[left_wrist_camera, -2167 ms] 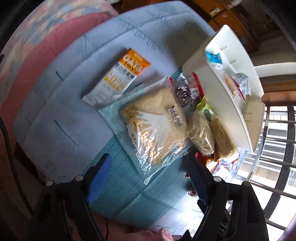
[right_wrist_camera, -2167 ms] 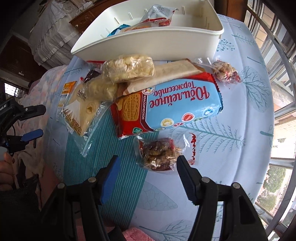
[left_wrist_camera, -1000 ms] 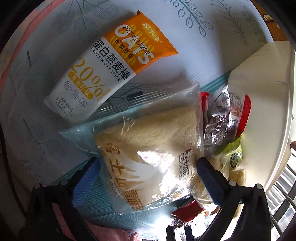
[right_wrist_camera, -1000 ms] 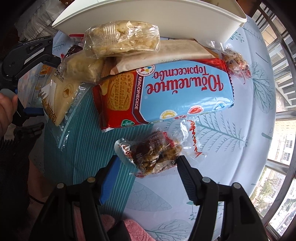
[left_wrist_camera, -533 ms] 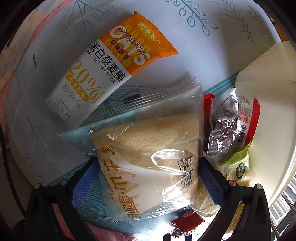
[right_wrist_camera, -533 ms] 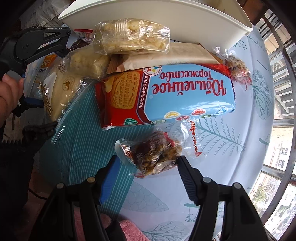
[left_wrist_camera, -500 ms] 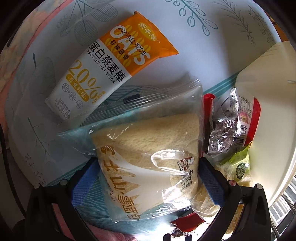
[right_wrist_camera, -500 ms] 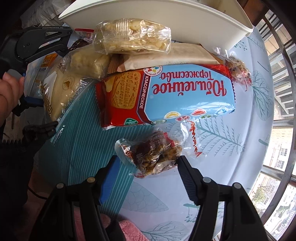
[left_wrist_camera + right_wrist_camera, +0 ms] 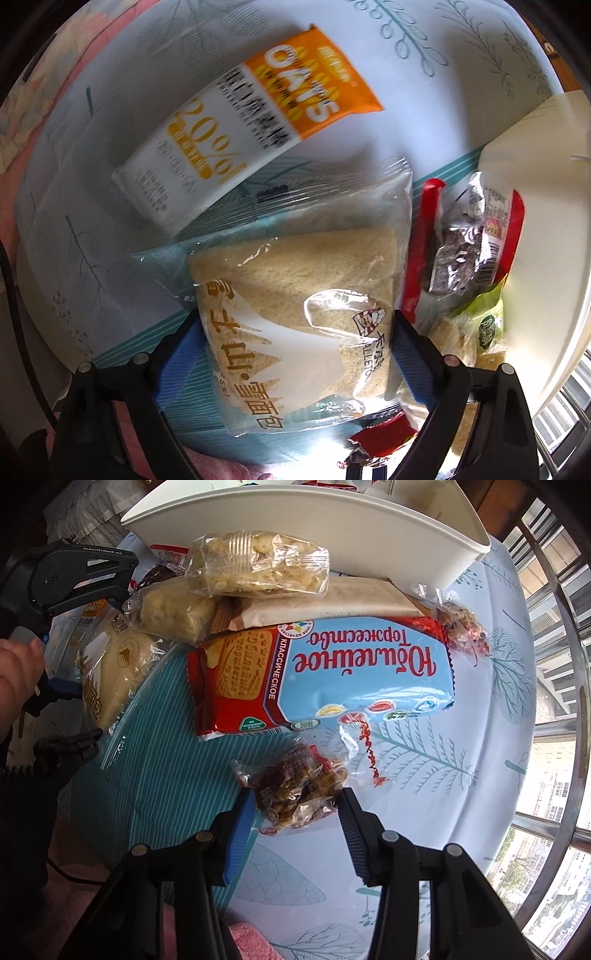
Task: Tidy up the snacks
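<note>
A clear bag of sliced bread lies on the leaf-print tablecloth. My left gripper straddles the bag from above. Its jaws are closing and both blue pads meet the bag's sides. An orange and white oats bar pack lies just beyond the bread. In the right wrist view my right gripper is shut on a small clear packet of dark nut snack, squeezed between its pads. A white bin stands at the far side with snacks inside.
A big blue and red biscuit pack lies between the nut packet and the bin. Two clear bags of pale snacks are stacked against the bin wall. A dark foil packet and a green one sit beside the bread. A window railing runs along the right.
The right jaws have closed in on the nut packet and now pinch it. The left jaws have narrowed onto the bread bag, and the left hand has shifted slightly.
</note>
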`<state>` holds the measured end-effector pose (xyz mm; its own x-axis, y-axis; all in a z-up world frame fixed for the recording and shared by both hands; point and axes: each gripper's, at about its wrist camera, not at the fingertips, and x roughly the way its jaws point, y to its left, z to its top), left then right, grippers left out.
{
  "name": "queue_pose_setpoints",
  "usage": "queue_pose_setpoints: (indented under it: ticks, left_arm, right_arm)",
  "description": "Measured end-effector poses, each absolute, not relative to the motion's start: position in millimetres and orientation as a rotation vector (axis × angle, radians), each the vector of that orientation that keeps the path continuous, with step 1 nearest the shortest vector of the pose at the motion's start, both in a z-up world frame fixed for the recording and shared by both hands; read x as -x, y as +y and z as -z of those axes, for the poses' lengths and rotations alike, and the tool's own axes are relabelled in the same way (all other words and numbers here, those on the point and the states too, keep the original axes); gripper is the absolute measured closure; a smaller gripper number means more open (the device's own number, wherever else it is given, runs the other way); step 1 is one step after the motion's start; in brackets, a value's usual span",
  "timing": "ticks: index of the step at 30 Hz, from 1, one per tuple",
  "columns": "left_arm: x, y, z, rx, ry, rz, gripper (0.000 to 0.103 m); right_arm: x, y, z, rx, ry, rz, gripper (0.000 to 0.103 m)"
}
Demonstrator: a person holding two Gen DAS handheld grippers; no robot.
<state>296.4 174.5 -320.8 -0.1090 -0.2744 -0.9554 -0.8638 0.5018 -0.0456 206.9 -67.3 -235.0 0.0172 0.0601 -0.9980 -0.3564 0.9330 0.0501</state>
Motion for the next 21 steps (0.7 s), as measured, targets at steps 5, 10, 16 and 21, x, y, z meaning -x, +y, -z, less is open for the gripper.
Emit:
queue_pose_setpoints:
  ticks: [5,10,16,21]
  left_arm:
    - [-281.6,172.4,320.3,1.019,1.669,-0.676,0.011]
    - [-264.0,168.5,319.6,1.057,1.707,-0.693,0.011]
    - [-252.8,169.1,317.7,1.062,1.71,-0.687,0.012]
    - [-236.2,163.5,308.3,1.054,1.687,-0.671,0.012]
  right_arm:
    - [-208.7,-73.7,232.5,0.226,1.511,-0.334,0.065]
    - [-206.9,-81.5,226.0,0.221,1.496,-0.34,0.067]
    - [-199.1,-95.3,215.5,0.193,1.479,-0.346,0.084]
    - [-201.9,-108.0,207.3,0.165,1.442,-0.341,0.103]
